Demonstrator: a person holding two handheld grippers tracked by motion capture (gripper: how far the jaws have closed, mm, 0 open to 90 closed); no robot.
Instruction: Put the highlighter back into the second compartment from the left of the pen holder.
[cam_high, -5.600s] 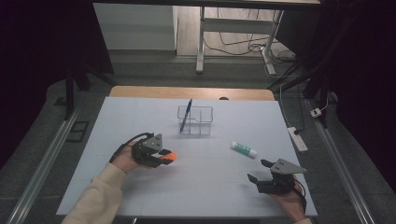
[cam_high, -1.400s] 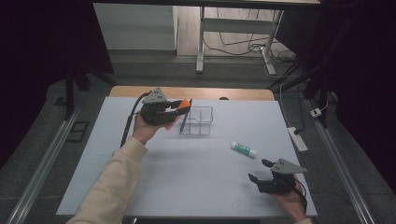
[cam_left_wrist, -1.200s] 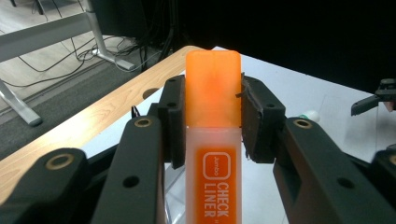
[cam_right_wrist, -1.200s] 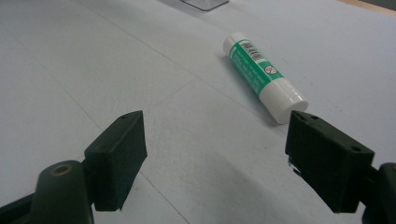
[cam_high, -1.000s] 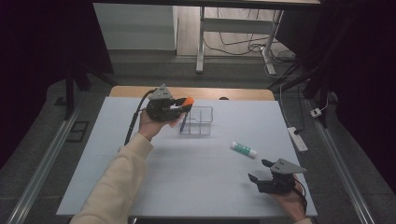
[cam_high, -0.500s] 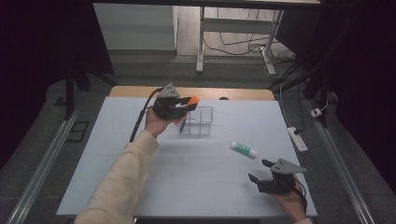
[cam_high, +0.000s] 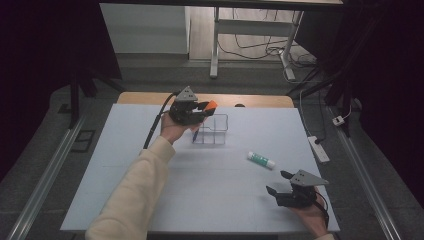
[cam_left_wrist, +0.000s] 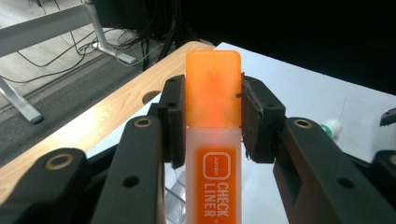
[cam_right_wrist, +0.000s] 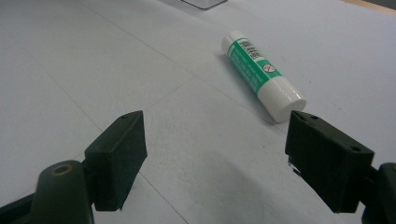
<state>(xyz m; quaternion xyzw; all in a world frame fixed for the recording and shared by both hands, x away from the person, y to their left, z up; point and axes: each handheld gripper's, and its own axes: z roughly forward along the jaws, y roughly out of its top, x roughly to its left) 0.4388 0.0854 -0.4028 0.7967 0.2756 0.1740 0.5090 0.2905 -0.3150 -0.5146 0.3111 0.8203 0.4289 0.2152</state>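
Note:
My left gripper (cam_high: 204, 111) is raised over the back of the table, shut on an orange highlighter (cam_high: 210, 105) marked "CHECK LINER" (cam_left_wrist: 213, 140). Its orange cap pokes out past the jaws, just left of and above a clear plastic organiser box (cam_high: 211, 130). A dark blue pen (cam_high: 196, 133) leans in that box. A green and white glue stick (cam_high: 261, 160) lies on the white tabletop to the right; in the right gripper view the glue stick (cam_right_wrist: 261, 74) lies ahead of the jaws. My right gripper (cam_high: 278, 184) rests open near the front right, its gap (cam_right_wrist: 215, 154) holding nothing.
The white board (cam_high: 150, 200) covers a wooden table whose back edge (cam_high: 140, 97) shows behind it. A white power strip (cam_high: 320, 149) lies off the right side. Desk legs and cables (cam_high: 250, 45) stand on the floor beyond.
My left gripper lifted the orange highlighter from the table's left middle and carried it back and rightward to the clear box. The right gripper and the glue stick stayed still.

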